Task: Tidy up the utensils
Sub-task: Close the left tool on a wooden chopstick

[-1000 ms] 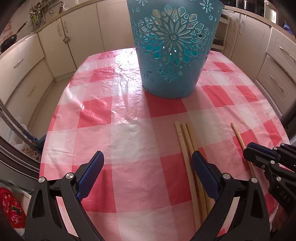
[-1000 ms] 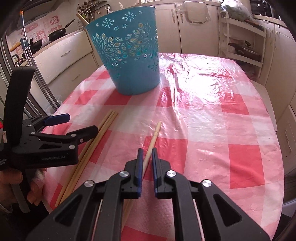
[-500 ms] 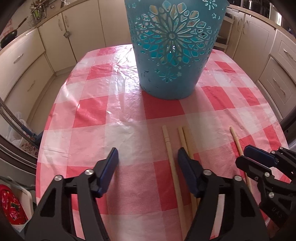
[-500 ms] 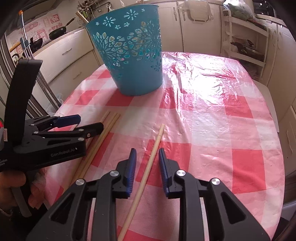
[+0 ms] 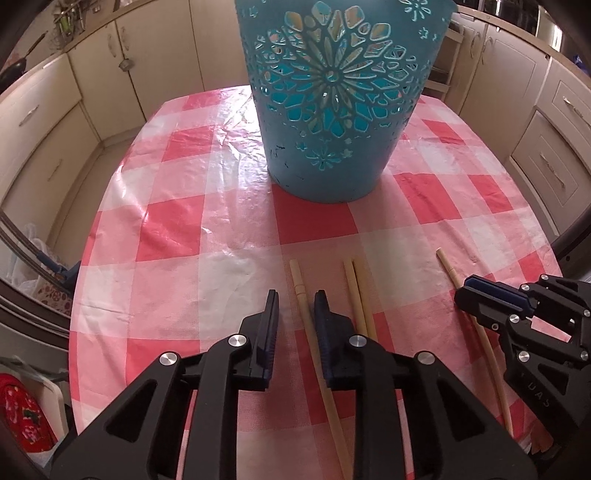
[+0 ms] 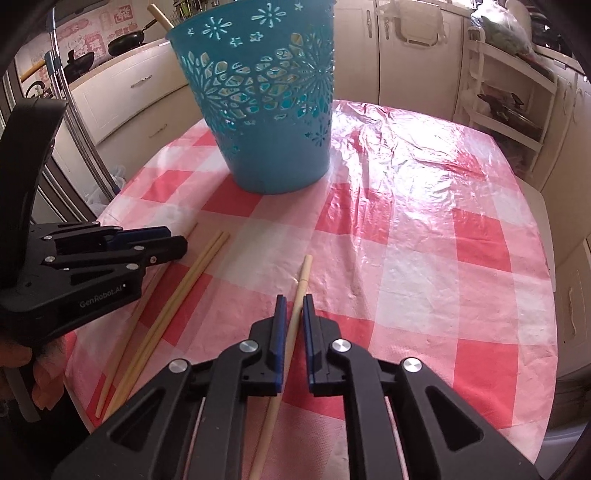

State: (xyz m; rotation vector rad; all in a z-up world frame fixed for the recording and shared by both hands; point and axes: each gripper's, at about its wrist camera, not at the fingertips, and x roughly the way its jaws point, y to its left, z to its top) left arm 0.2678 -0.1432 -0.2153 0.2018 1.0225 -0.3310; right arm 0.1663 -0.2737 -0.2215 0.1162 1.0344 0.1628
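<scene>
A pale wooden chopstick [image 5: 300,291] lies on the red-checked tablecloth [image 5: 177,206] between the fingers of my left gripper [image 5: 295,314]. Its jaws are closing; the chopstick sits against the right pad, with a gap to the left pad. A pair of chopsticks [image 5: 356,295] lies just to the right. My right gripper [image 6: 294,314] is shut on another chopstick [image 6: 304,269], whose tip pokes out ahead. A blue cut-out basket [image 6: 266,110] stands beyond, one chopstick [image 6: 159,14] sticking out of its rim. Each gripper shows in the other's view: right gripper [image 5: 463,291], left gripper [image 6: 175,240].
The round table's near edge [image 6: 85,398] runs close under both grippers. Cream kitchen cabinets [image 5: 48,122] ring the table, and an open shelf rack [image 6: 509,103] stands at the back right. A hand [image 6: 37,384] holds the left gripper.
My left jaws have narrowed from wide open to close around a single chopstick, which now lies apart from the pair. My right jaws parted briefly and shut again on their chopstick.
</scene>
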